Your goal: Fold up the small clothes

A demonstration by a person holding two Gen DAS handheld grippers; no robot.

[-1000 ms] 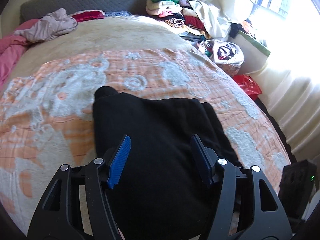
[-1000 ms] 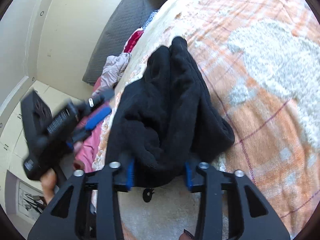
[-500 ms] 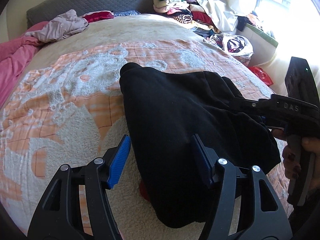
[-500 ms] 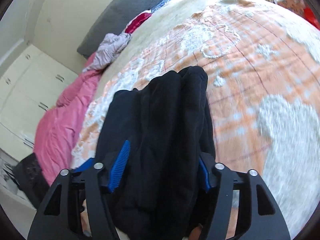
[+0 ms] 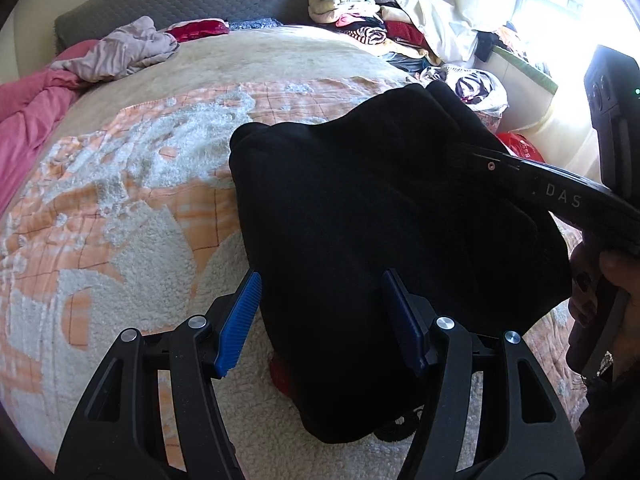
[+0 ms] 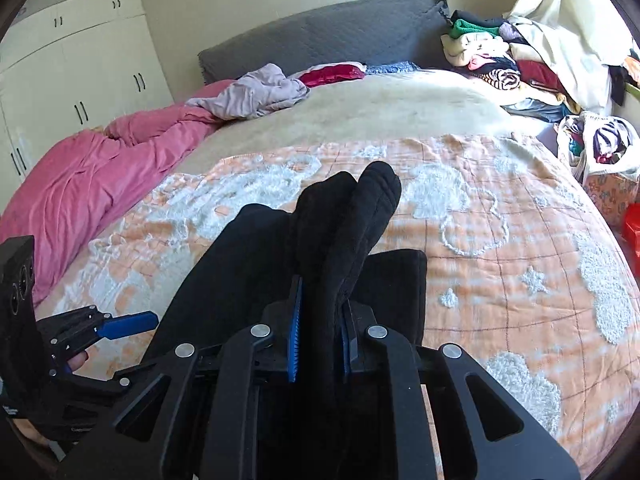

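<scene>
A: Broadly, how much room do you have around the work?

B: Your bed (image 6: pixel 520 264) carries an orange-and-white blanket (image 5: pixel 120 200) that lies bare to your left and far ahead. A pink duvet (image 6: pixel 80 184) crowds the left edge, a grey headboard (image 6: pixel 320 40) closes the far end, and a pile of clothes (image 6: pixel 500 64) fills the far right corner.

A: And the task's thing?

B: Your black garment (image 5: pixel 360 220) lies bunched on the blanket near the bed's near edge, thick and ribbed, with one rounded end reaching away from you.

A: How do the grippers stand?

B: Your right hand-held gripper (image 6: pixel 320 336) is closing, its blue pads pressing a raised fold of the garment. Your left hand-held gripper (image 5: pixel 320 320) hangs released, its pads apart on either side of the garment's near part without pressing it.

A: Any writing?

B: "DAS" reads on the right gripper's arm in the left wrist view.
</scene>
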